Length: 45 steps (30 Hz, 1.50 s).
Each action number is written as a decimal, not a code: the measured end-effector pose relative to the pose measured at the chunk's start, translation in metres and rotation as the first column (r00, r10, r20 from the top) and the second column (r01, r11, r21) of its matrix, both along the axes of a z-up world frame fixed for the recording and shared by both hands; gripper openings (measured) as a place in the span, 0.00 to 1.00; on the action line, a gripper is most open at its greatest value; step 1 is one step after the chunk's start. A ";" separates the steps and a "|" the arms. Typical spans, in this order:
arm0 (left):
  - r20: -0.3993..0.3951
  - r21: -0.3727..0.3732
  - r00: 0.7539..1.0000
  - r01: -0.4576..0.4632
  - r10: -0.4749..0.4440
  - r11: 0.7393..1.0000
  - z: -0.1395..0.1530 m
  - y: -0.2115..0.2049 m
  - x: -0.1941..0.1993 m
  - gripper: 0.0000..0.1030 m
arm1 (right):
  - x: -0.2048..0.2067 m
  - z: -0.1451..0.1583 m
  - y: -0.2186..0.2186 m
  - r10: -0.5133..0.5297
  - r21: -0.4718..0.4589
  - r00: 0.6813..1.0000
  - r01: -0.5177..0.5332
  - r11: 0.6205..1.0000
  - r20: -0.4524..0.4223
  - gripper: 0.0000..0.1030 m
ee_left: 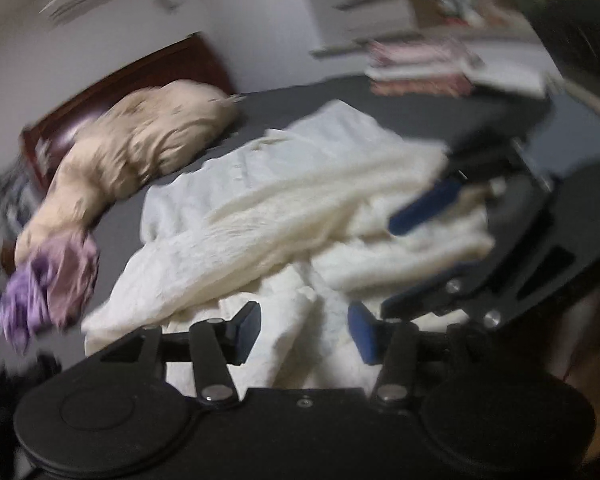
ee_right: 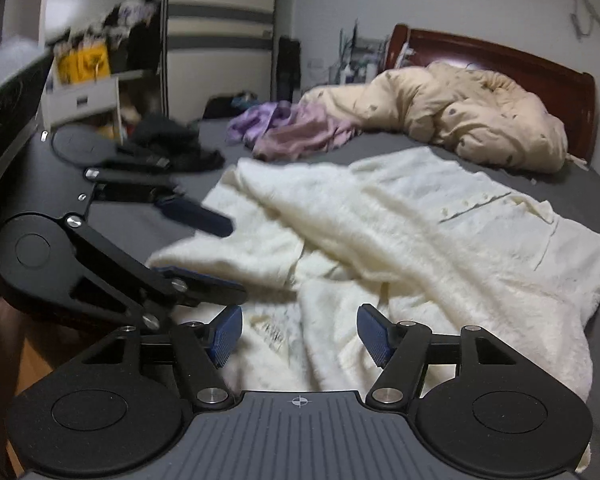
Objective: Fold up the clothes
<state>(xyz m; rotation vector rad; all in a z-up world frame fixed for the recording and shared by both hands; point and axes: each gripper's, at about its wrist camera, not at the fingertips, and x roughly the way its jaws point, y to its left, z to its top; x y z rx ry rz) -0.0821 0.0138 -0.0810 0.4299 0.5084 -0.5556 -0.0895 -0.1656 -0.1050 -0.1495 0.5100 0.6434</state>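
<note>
Both the left gripper [ee_left: 304,332] and right gripper [ee_right: 300,334] hang released over the rumpled cream garment's [ee_right: 380,232] near edge, which stretches toward the headboard [ee_right: 500,56].

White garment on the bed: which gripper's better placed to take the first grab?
Marginally right. The right gripper is open with crumpled white garment straight between its fingers. The left gripper is open over it too, but its view is motion-blurred.

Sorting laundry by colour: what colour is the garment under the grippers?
Cream white garment, clearest in the right wrist view.
</note>
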 end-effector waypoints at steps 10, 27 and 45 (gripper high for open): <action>-0.014 -0.016 0.991 -0.134 0.133 0.991 0.009 0.000 0.014 0.57 | 0.026 0.032 -0.073 -0.151 0.196 0.985 0.165 0.967 -0.086 0.63; 0.104 0.479 0.990 0.036 -0.097 0.877 -0.036 -0.069 0.022 0.55 | 0.028 0.031 -0.111 -0.138 0.277 0.982 0.169 0.946 -0.125 0.63; 0.103 0.356 0.994 -0.076 0.042 0.931 -0.029 -0.068 0.042 0.09 | 0.033 0.022 -0.120 -0.172 0.317 0.969 0.223 0.922 -0.180 0.63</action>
